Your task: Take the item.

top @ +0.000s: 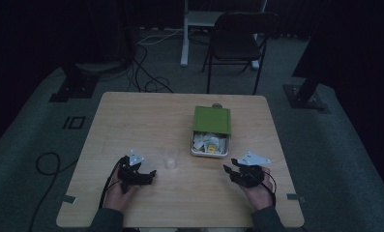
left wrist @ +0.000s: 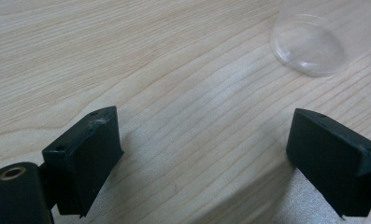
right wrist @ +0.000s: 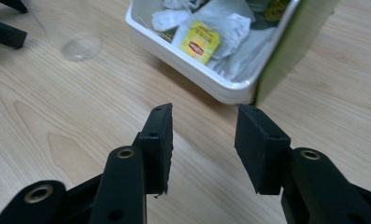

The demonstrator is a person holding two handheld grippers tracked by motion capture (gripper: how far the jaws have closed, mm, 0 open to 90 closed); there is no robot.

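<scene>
A white tin (top: 209,154) with its green lid (top: 212,120) slid back stands right of the table's middle, with several tea bags (right wrist: 200,42) inside. Left of it is a clear plastic cup (top: 169,156). My left gripper (top: 151,174) rests low on the table, just left of the cup and pointing toward it. Its jaws stand wide apart in the left gripper view (left wrist: 204,123), with bare wood between them and the cup (left wrist: 309,44) ahead to the right. My right gripper (top: 229,171) is open and empty, aimed at the tin's near wall (right wrist: 192,70) in the right gripper view (right wrist: 205,114).
The wooden table (top: 131,121) has bare room on its left half and along the front. A black folding chair (top: 235,41) and a white stand (top: 189,29) are on the floor beyond the far edge, with cables (top: 146,72) nearby.
</scene>
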